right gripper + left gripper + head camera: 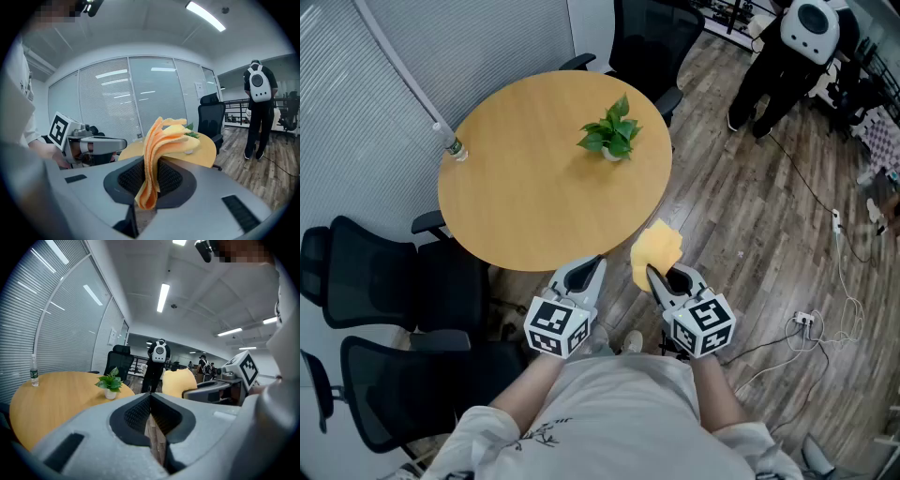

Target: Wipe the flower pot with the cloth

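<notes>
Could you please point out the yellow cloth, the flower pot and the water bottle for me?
yellow cloth (656,249): head view, middle of the bunched fabric.
flower pot (111,394): left gripper view, its white side.
water bottle (455,148): head view, its labelled body.

A round wooden table (525,206) stands on the plank floor (750,216). Far right on it sits a small white flower pot (613,155) with a green plant (609,133); a clear bottle (455,148) stands at its left edge
</notes>
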{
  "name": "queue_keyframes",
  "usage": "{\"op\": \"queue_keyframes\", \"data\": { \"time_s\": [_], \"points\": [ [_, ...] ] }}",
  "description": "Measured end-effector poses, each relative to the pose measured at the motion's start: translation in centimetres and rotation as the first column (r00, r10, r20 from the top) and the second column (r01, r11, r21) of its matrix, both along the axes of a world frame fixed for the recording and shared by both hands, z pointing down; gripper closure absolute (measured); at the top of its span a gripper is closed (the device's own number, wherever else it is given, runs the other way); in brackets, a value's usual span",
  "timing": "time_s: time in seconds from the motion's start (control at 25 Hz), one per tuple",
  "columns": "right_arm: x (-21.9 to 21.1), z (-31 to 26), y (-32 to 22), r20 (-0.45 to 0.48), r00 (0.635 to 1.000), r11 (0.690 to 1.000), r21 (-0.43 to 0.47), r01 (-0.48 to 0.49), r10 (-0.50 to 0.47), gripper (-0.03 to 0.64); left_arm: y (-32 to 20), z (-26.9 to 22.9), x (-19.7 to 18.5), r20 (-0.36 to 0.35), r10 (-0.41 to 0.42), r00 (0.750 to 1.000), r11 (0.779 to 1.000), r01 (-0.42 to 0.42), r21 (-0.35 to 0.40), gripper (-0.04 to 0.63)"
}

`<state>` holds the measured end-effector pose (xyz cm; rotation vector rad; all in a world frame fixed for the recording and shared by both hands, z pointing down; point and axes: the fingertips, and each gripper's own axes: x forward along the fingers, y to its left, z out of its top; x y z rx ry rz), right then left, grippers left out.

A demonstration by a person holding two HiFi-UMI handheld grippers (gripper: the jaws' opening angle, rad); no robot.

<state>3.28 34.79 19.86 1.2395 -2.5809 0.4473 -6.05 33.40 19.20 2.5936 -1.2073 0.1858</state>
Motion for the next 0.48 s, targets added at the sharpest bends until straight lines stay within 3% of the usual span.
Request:
{"op": "queue_keyframes", "data": {
  "time_s": [0.48],
  "points": [
    [-1.2, 0.1, -0.1, -0.003, 1.0, 1.0, -0.007, -0.013, 0.013, 0.568, -0.1, 0.2, -1.5, 0.012, 0.024, 1.0, 1.0, -0.024, -0.003, 0.584]
  ]
}}
